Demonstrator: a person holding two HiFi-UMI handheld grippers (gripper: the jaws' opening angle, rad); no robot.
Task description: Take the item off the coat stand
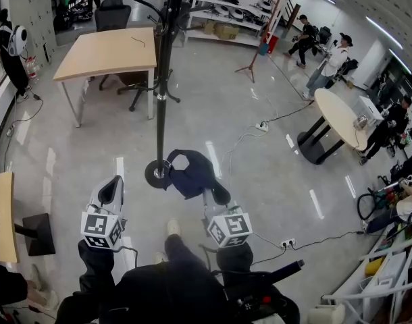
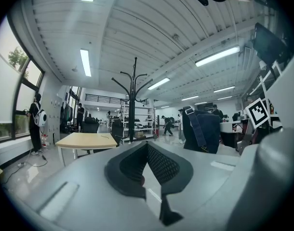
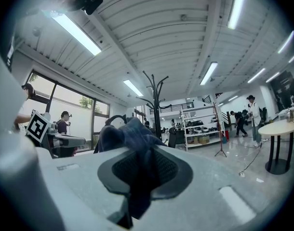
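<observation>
Your right gripper (image 1: 217, 194) pinches only a fold of the dark bag (image 1: 189, 174), which hangs just right of the coat stand (image 1: 161, 93) base, and your left gripper (image 1: 112, 190) is closed and empty, so a jerk could drop the bag to the floor.

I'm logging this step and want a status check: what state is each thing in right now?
right tongs: shut on the bag.
left tongs: shut, nothing between them.
bag: off the stand, hanging from the right tongs.
coat stand: upright, hooks bare.
</observation>
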